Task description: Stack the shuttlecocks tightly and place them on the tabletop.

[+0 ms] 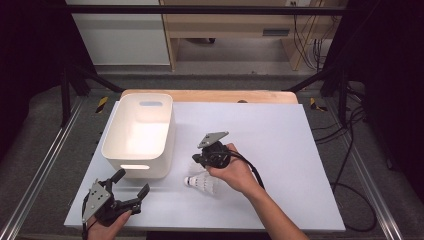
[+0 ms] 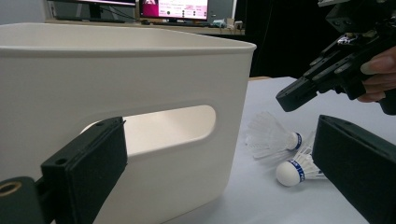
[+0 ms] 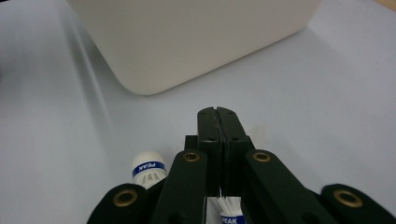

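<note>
Right now the right gripper (image 3: 218, 114) has its jaws pressed together, empty, above two shuttlecocks (image 1: 201, 183) lying on the white table (image 1: 280, 150) just beside the white bin (image 1: 140, 135). Left gripper (image 1: 131, 182) sits with jaws wide apart near the bin's front, holding nothing

"PEAK" — on shuttlecock (image 3: 148, 169) band

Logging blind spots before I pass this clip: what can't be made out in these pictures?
High view: the shuttlecocks merge into one white patch, partly under the right hand; their count is unclear.
Right gripper view: the nearer shuttlecock is cut by the bottom edge and covered by the shut right gripper.
Left gripper view: the near wall of the bin hides its inside.
</note>
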A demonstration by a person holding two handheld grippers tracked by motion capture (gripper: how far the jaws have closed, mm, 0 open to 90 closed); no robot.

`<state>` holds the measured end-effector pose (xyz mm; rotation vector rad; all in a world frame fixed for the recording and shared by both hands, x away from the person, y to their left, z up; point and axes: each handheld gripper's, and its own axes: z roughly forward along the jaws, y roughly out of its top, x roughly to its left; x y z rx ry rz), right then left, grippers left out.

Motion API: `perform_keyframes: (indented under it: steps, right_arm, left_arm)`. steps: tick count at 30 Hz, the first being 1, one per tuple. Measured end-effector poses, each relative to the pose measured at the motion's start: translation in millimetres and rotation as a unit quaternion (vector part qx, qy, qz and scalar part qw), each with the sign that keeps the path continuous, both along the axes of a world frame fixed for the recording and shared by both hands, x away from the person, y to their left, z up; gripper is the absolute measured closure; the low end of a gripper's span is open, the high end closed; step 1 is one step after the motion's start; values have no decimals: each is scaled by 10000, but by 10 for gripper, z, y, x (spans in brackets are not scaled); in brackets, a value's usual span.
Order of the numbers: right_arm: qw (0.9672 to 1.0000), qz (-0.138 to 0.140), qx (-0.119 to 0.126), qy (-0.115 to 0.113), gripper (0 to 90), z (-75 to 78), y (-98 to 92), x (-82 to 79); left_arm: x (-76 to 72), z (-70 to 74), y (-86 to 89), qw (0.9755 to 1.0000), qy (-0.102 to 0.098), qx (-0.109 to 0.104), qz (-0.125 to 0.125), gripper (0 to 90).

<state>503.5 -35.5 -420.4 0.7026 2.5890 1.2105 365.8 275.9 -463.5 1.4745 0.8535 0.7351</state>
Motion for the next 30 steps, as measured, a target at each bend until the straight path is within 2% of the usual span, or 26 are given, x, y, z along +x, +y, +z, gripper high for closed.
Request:
perform_keyframes:
  steps: [7,16,25,30]
  right_arm:
    - [9992,237,-322,96,899,-76,151,-22]
    - [9975,391,-567,141,897,-140,203,-16]
    - [9973,354,-627,173,895,-181,189,45]
    - [9978,216,-591,187,894,-192,143,108]
  left_arm:
    - [0,2,-2,10000,-5,-8,-2,33]
    - [-1,3,-3,10000,-8,-3,-5,33]
    - [-2,5,2,10000,-15,-18,-3,33]
    - [-4,6,-3,10000,-16,-11,-12,33]
